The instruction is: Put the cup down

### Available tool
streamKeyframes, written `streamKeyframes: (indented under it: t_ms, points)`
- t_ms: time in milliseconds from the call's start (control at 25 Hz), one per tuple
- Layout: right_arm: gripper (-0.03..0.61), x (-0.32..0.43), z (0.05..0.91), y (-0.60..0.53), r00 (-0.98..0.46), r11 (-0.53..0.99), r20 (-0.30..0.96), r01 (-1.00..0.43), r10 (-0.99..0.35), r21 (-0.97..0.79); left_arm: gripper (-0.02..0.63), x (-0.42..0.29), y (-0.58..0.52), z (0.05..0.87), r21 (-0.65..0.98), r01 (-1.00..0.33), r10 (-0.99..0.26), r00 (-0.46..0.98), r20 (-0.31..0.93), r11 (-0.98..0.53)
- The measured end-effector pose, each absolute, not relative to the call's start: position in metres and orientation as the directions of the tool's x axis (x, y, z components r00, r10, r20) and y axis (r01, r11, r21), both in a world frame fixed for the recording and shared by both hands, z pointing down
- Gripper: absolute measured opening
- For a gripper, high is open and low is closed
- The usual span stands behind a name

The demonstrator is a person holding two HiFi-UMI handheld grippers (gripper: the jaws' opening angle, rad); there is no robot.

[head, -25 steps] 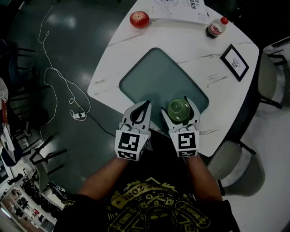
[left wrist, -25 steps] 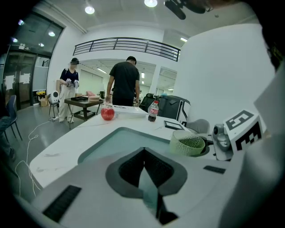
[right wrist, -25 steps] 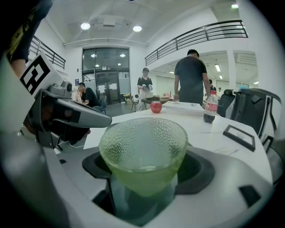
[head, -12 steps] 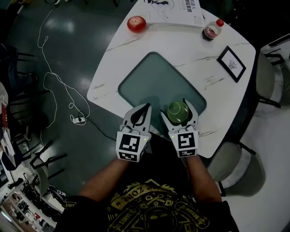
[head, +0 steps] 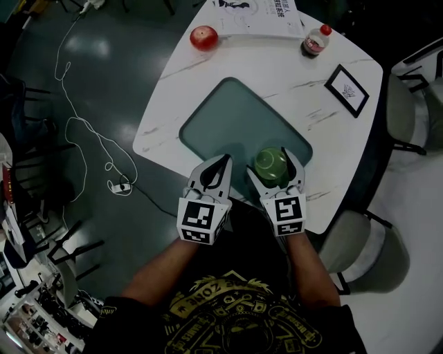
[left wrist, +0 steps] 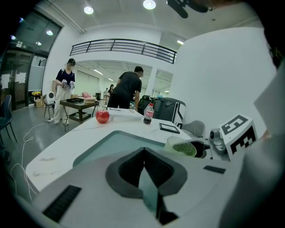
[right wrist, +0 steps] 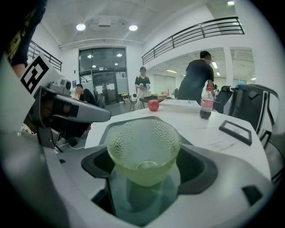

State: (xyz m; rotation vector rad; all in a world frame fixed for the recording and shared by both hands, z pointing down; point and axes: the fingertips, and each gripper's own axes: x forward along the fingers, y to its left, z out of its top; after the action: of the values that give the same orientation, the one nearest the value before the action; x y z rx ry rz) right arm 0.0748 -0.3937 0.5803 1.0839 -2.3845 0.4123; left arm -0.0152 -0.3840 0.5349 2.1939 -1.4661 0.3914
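Observation:
A pale green dimpled glass cup (head: pixel 271 164) stands upright between the fingers of my right gripper (head: pixel 273 163), which is shut on it. It is over the near edge of the teal inlay (head: pixel 221 117) of the white marble table (head: pixel 173 90). In the right gripper view the cup (right wrist: pixel 143 149) fills the middle, with both jaws of the right gripper (right wrist: pixel 144 171) pressed to its lower wall. I cannot tell whether its base touches the table. My left gripper (head: pixel 224 159) sits just to the left, shut and empty, its tips of the left gripper (left wrist: pixel 143 150) meeting.
At the table's far side are a red apple (head: pixel 203 36), a small red-capped bottle (head: pixel 314 41), an open booklet (head: pixel 256 8) and a framed card (head: pixel 347 90). A grey chair (head: pixel 349 242) stands at the right. A white cable (head: pixel 83 124) lies on the floor. People stand behind.
The head camera has shifted a little. Both grippers and the cup keep nearly the same place at the table's near edge, and the hold on the cup is unchanged.

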Motion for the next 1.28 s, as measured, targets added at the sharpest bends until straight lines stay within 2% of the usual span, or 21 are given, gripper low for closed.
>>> streamKeyframes:
  t_ms: [320, 640, 880, 1160, 1280]
  points:
    - [0.4, 0.093, 0.543, -0.379, -0.499, 0.565, 0.513, -0.824, -0.698, -0.033, 0.011, -0.016, -0.37, 0.511, 0.226, -0.907, -0.796, 0.42, 0.436, -0.355]
    - [0.389, 0.092, 0.469, -0.357, -0.442, 0.474, 0.418, -0.88, -0.794, -0.03, 0.011, -0.018, -0.347, 0.461, 0.231, -0.877, -0.802, 0.479, 0.356, -0.421]
    - [0.25, 0.086, 0.43, -0.325, -0.415, 0.435, 0.365, -0.9, -0.833, -0.031, 0.011, -0.017, -0.326, 0.42, 0.232, -0.846, -0.797, 0.531, 0.289, -0.479]
    - [0.021, 0.07, 0.405, -0.279, -0.349, 0.372, 0.356, -0.928, -0.867, -0.005, 0.011, -0.037, -0.291, 0.389, 0.215, -0.824, -0.784, 0.565, 0.255, -0.524]
    - [0.008, 0.056, 0.398, -0.255, -0.337, 0.357, 0.354, -0.934, -0.873, -0.009, 0.011, -0.047, -0.269, 0.384, 0.228, -0.803, -0.764, 0.595, 0.25, -0.551]
